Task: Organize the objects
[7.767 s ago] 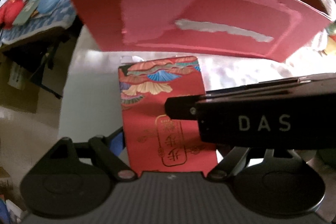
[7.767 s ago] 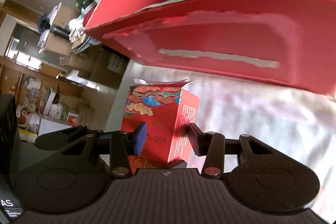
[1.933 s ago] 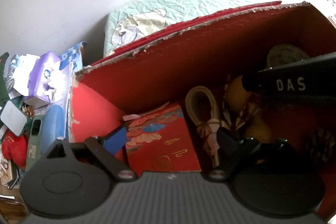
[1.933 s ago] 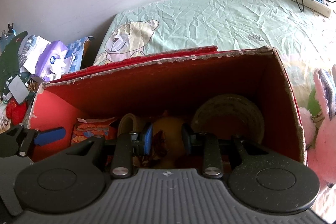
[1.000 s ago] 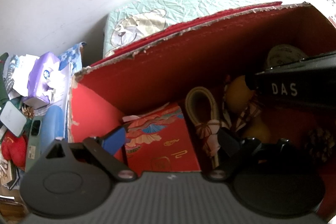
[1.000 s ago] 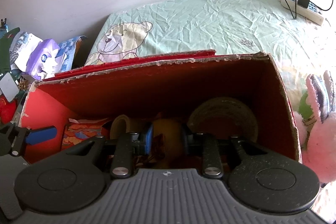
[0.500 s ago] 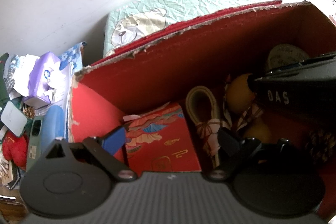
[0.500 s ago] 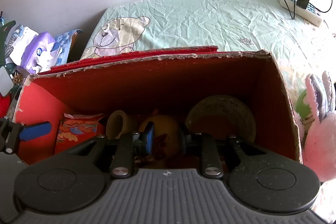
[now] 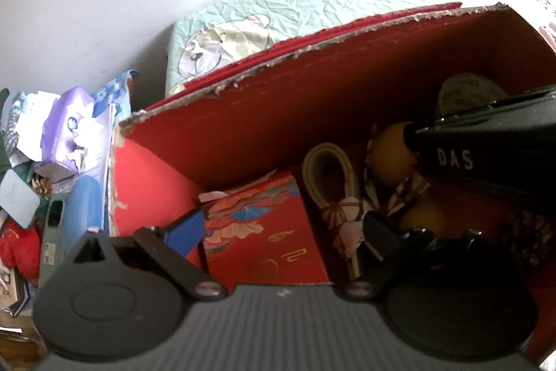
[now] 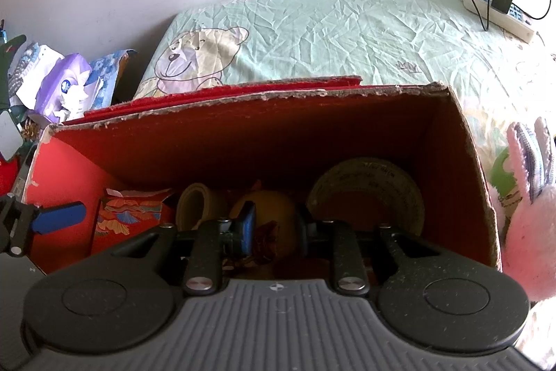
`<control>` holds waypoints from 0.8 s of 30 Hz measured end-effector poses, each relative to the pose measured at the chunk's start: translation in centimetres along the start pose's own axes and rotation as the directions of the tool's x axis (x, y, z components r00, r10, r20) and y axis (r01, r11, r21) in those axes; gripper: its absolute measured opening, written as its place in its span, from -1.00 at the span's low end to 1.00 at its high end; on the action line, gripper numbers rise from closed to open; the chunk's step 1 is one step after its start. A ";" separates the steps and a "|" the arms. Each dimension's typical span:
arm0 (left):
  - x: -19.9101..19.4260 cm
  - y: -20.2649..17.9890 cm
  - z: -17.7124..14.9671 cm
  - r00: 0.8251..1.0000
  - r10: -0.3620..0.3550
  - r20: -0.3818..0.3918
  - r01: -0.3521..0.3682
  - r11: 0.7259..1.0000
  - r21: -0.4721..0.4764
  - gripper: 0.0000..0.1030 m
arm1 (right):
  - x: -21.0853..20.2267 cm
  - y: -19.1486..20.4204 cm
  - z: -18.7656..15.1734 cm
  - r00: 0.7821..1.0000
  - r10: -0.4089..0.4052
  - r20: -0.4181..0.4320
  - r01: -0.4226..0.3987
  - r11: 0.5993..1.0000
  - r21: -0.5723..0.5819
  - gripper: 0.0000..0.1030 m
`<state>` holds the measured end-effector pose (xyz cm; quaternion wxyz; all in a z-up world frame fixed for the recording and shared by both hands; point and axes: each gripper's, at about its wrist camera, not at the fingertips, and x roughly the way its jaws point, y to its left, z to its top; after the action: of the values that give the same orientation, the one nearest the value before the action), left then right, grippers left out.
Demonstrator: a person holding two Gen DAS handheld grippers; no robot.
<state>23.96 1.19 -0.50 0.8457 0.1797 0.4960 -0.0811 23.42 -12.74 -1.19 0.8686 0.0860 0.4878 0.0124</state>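
Cardboard box (image 10: 465, 141), red inside, is sitting on the bed (image 10: 347, 33) w/ everything in it; stiff walls but ragged rim, so prob best lifted from underneath. One box. Tape roll (image 10: 365, 193), one, is leaning at the right end: rigid, light, easy to hook by its rim. Red carton (image 9: 271, 232), one, is standing at the left end: thin card, light, crushes if squeezed hard, so take it across the flat faces. Yellow gourd (image 10: 267, 207), one w/ two bulbs, is lying mid-box: smooth, hard, prob slippery; its ribboned waist is the safest hold. Loop (image 9: 330, 169), one.

Left tool (image 9: 281, 232) is standing spread, straddling the carton, pads not pressing. Right tool (image 10: 274, 228) is nearly pressed together around the gourd; contact unclear.
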 end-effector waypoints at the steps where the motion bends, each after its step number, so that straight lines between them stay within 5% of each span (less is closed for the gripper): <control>1: 0.0 0.0 0.0 1.000 0.000 0.001 0.000 1.000 -0.001 0.91 | 0.0 0.0 0.0 1.000 0.000 0.000 0.000 1.000 0.000 -0.52; 24: 0.5 1.1 0.6 1.000 0.009 -0.006 -0.009 1.000 -0.006 0.93 | 0.3 -0.5 0.2 0.999 0.044 -0.024 -0.044 0.999 0.032 -0.42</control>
<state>25.06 2.02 -0.45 0.8452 0.1796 0.4977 -0.0751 23.67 -13.20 -1.41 0.8606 0.1104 0.4966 0.0248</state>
